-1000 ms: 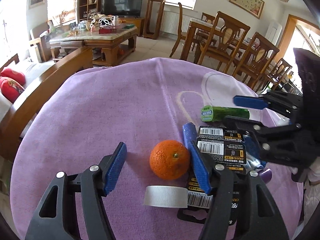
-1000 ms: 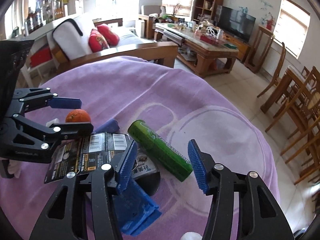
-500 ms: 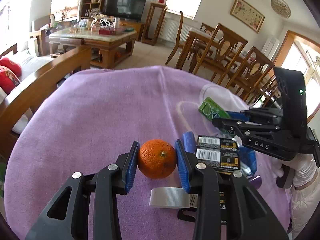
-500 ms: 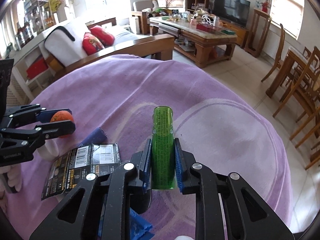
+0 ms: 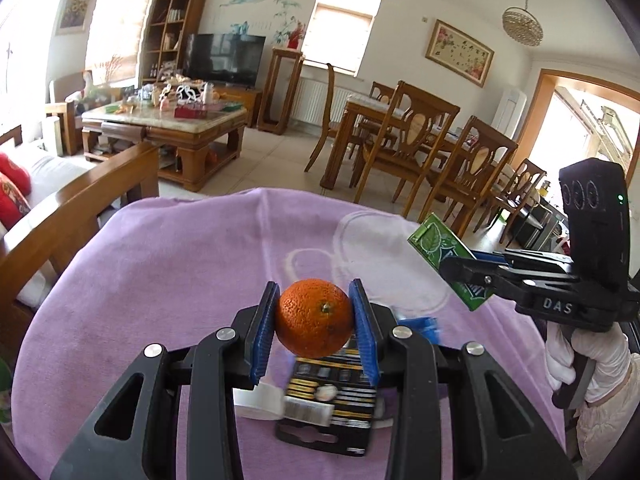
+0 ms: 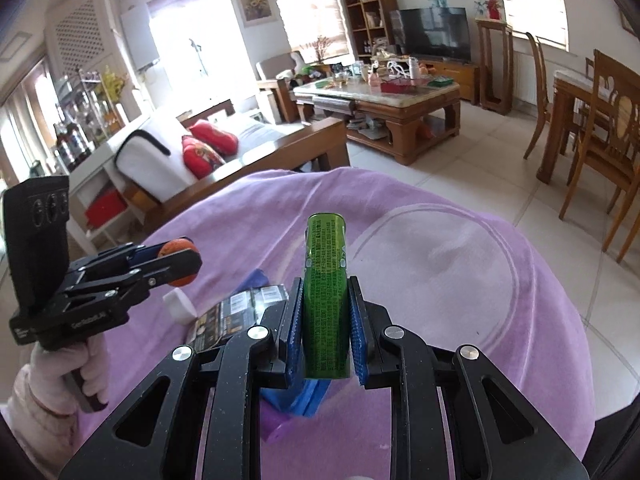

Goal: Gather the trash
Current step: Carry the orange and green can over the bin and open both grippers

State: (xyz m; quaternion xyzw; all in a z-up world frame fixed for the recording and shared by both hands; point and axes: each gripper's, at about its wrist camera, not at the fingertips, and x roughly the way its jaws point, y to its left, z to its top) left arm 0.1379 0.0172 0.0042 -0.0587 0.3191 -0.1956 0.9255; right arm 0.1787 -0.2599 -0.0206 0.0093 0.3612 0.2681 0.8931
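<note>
My left gripper [image 5: 315, 324] is shut on an orange [image 5: 315, 323] and holds it above the purple tablecloth [image 5: 160, 280]. My right gripper [image 6: 325, 320] is shut on a green box [image 6: 325, 288] and holds it upright above the cloth. The green box also shows in the left wrist view [image 5: 444, 254], in the right gripper [image 5: 452, 268]. The left gripper [image 6: 176, 258] with the orange [image 6: 178, 256] shows at the left of the right wrist view. A black battery pack [image 5: 332, 404] and a white cap [image 5: 256, 400] lie on the cloth below the orange.
Blue wrappers [image 6: 308, 398] and a purple item [image 6: 276, 428] lie on the cloth under the right gripper. The black pack [image 6: 236, 312] and white cap [image 6: 180, 304] lie between the grippers. A wooden sofa frame [image 5: 80, 200] stands left, dining chairs [image 5: 408, 140] behind.
Both grippers shut, the left on the orange and the right on the green box, and both lifted their loads off the cloth.
</note>
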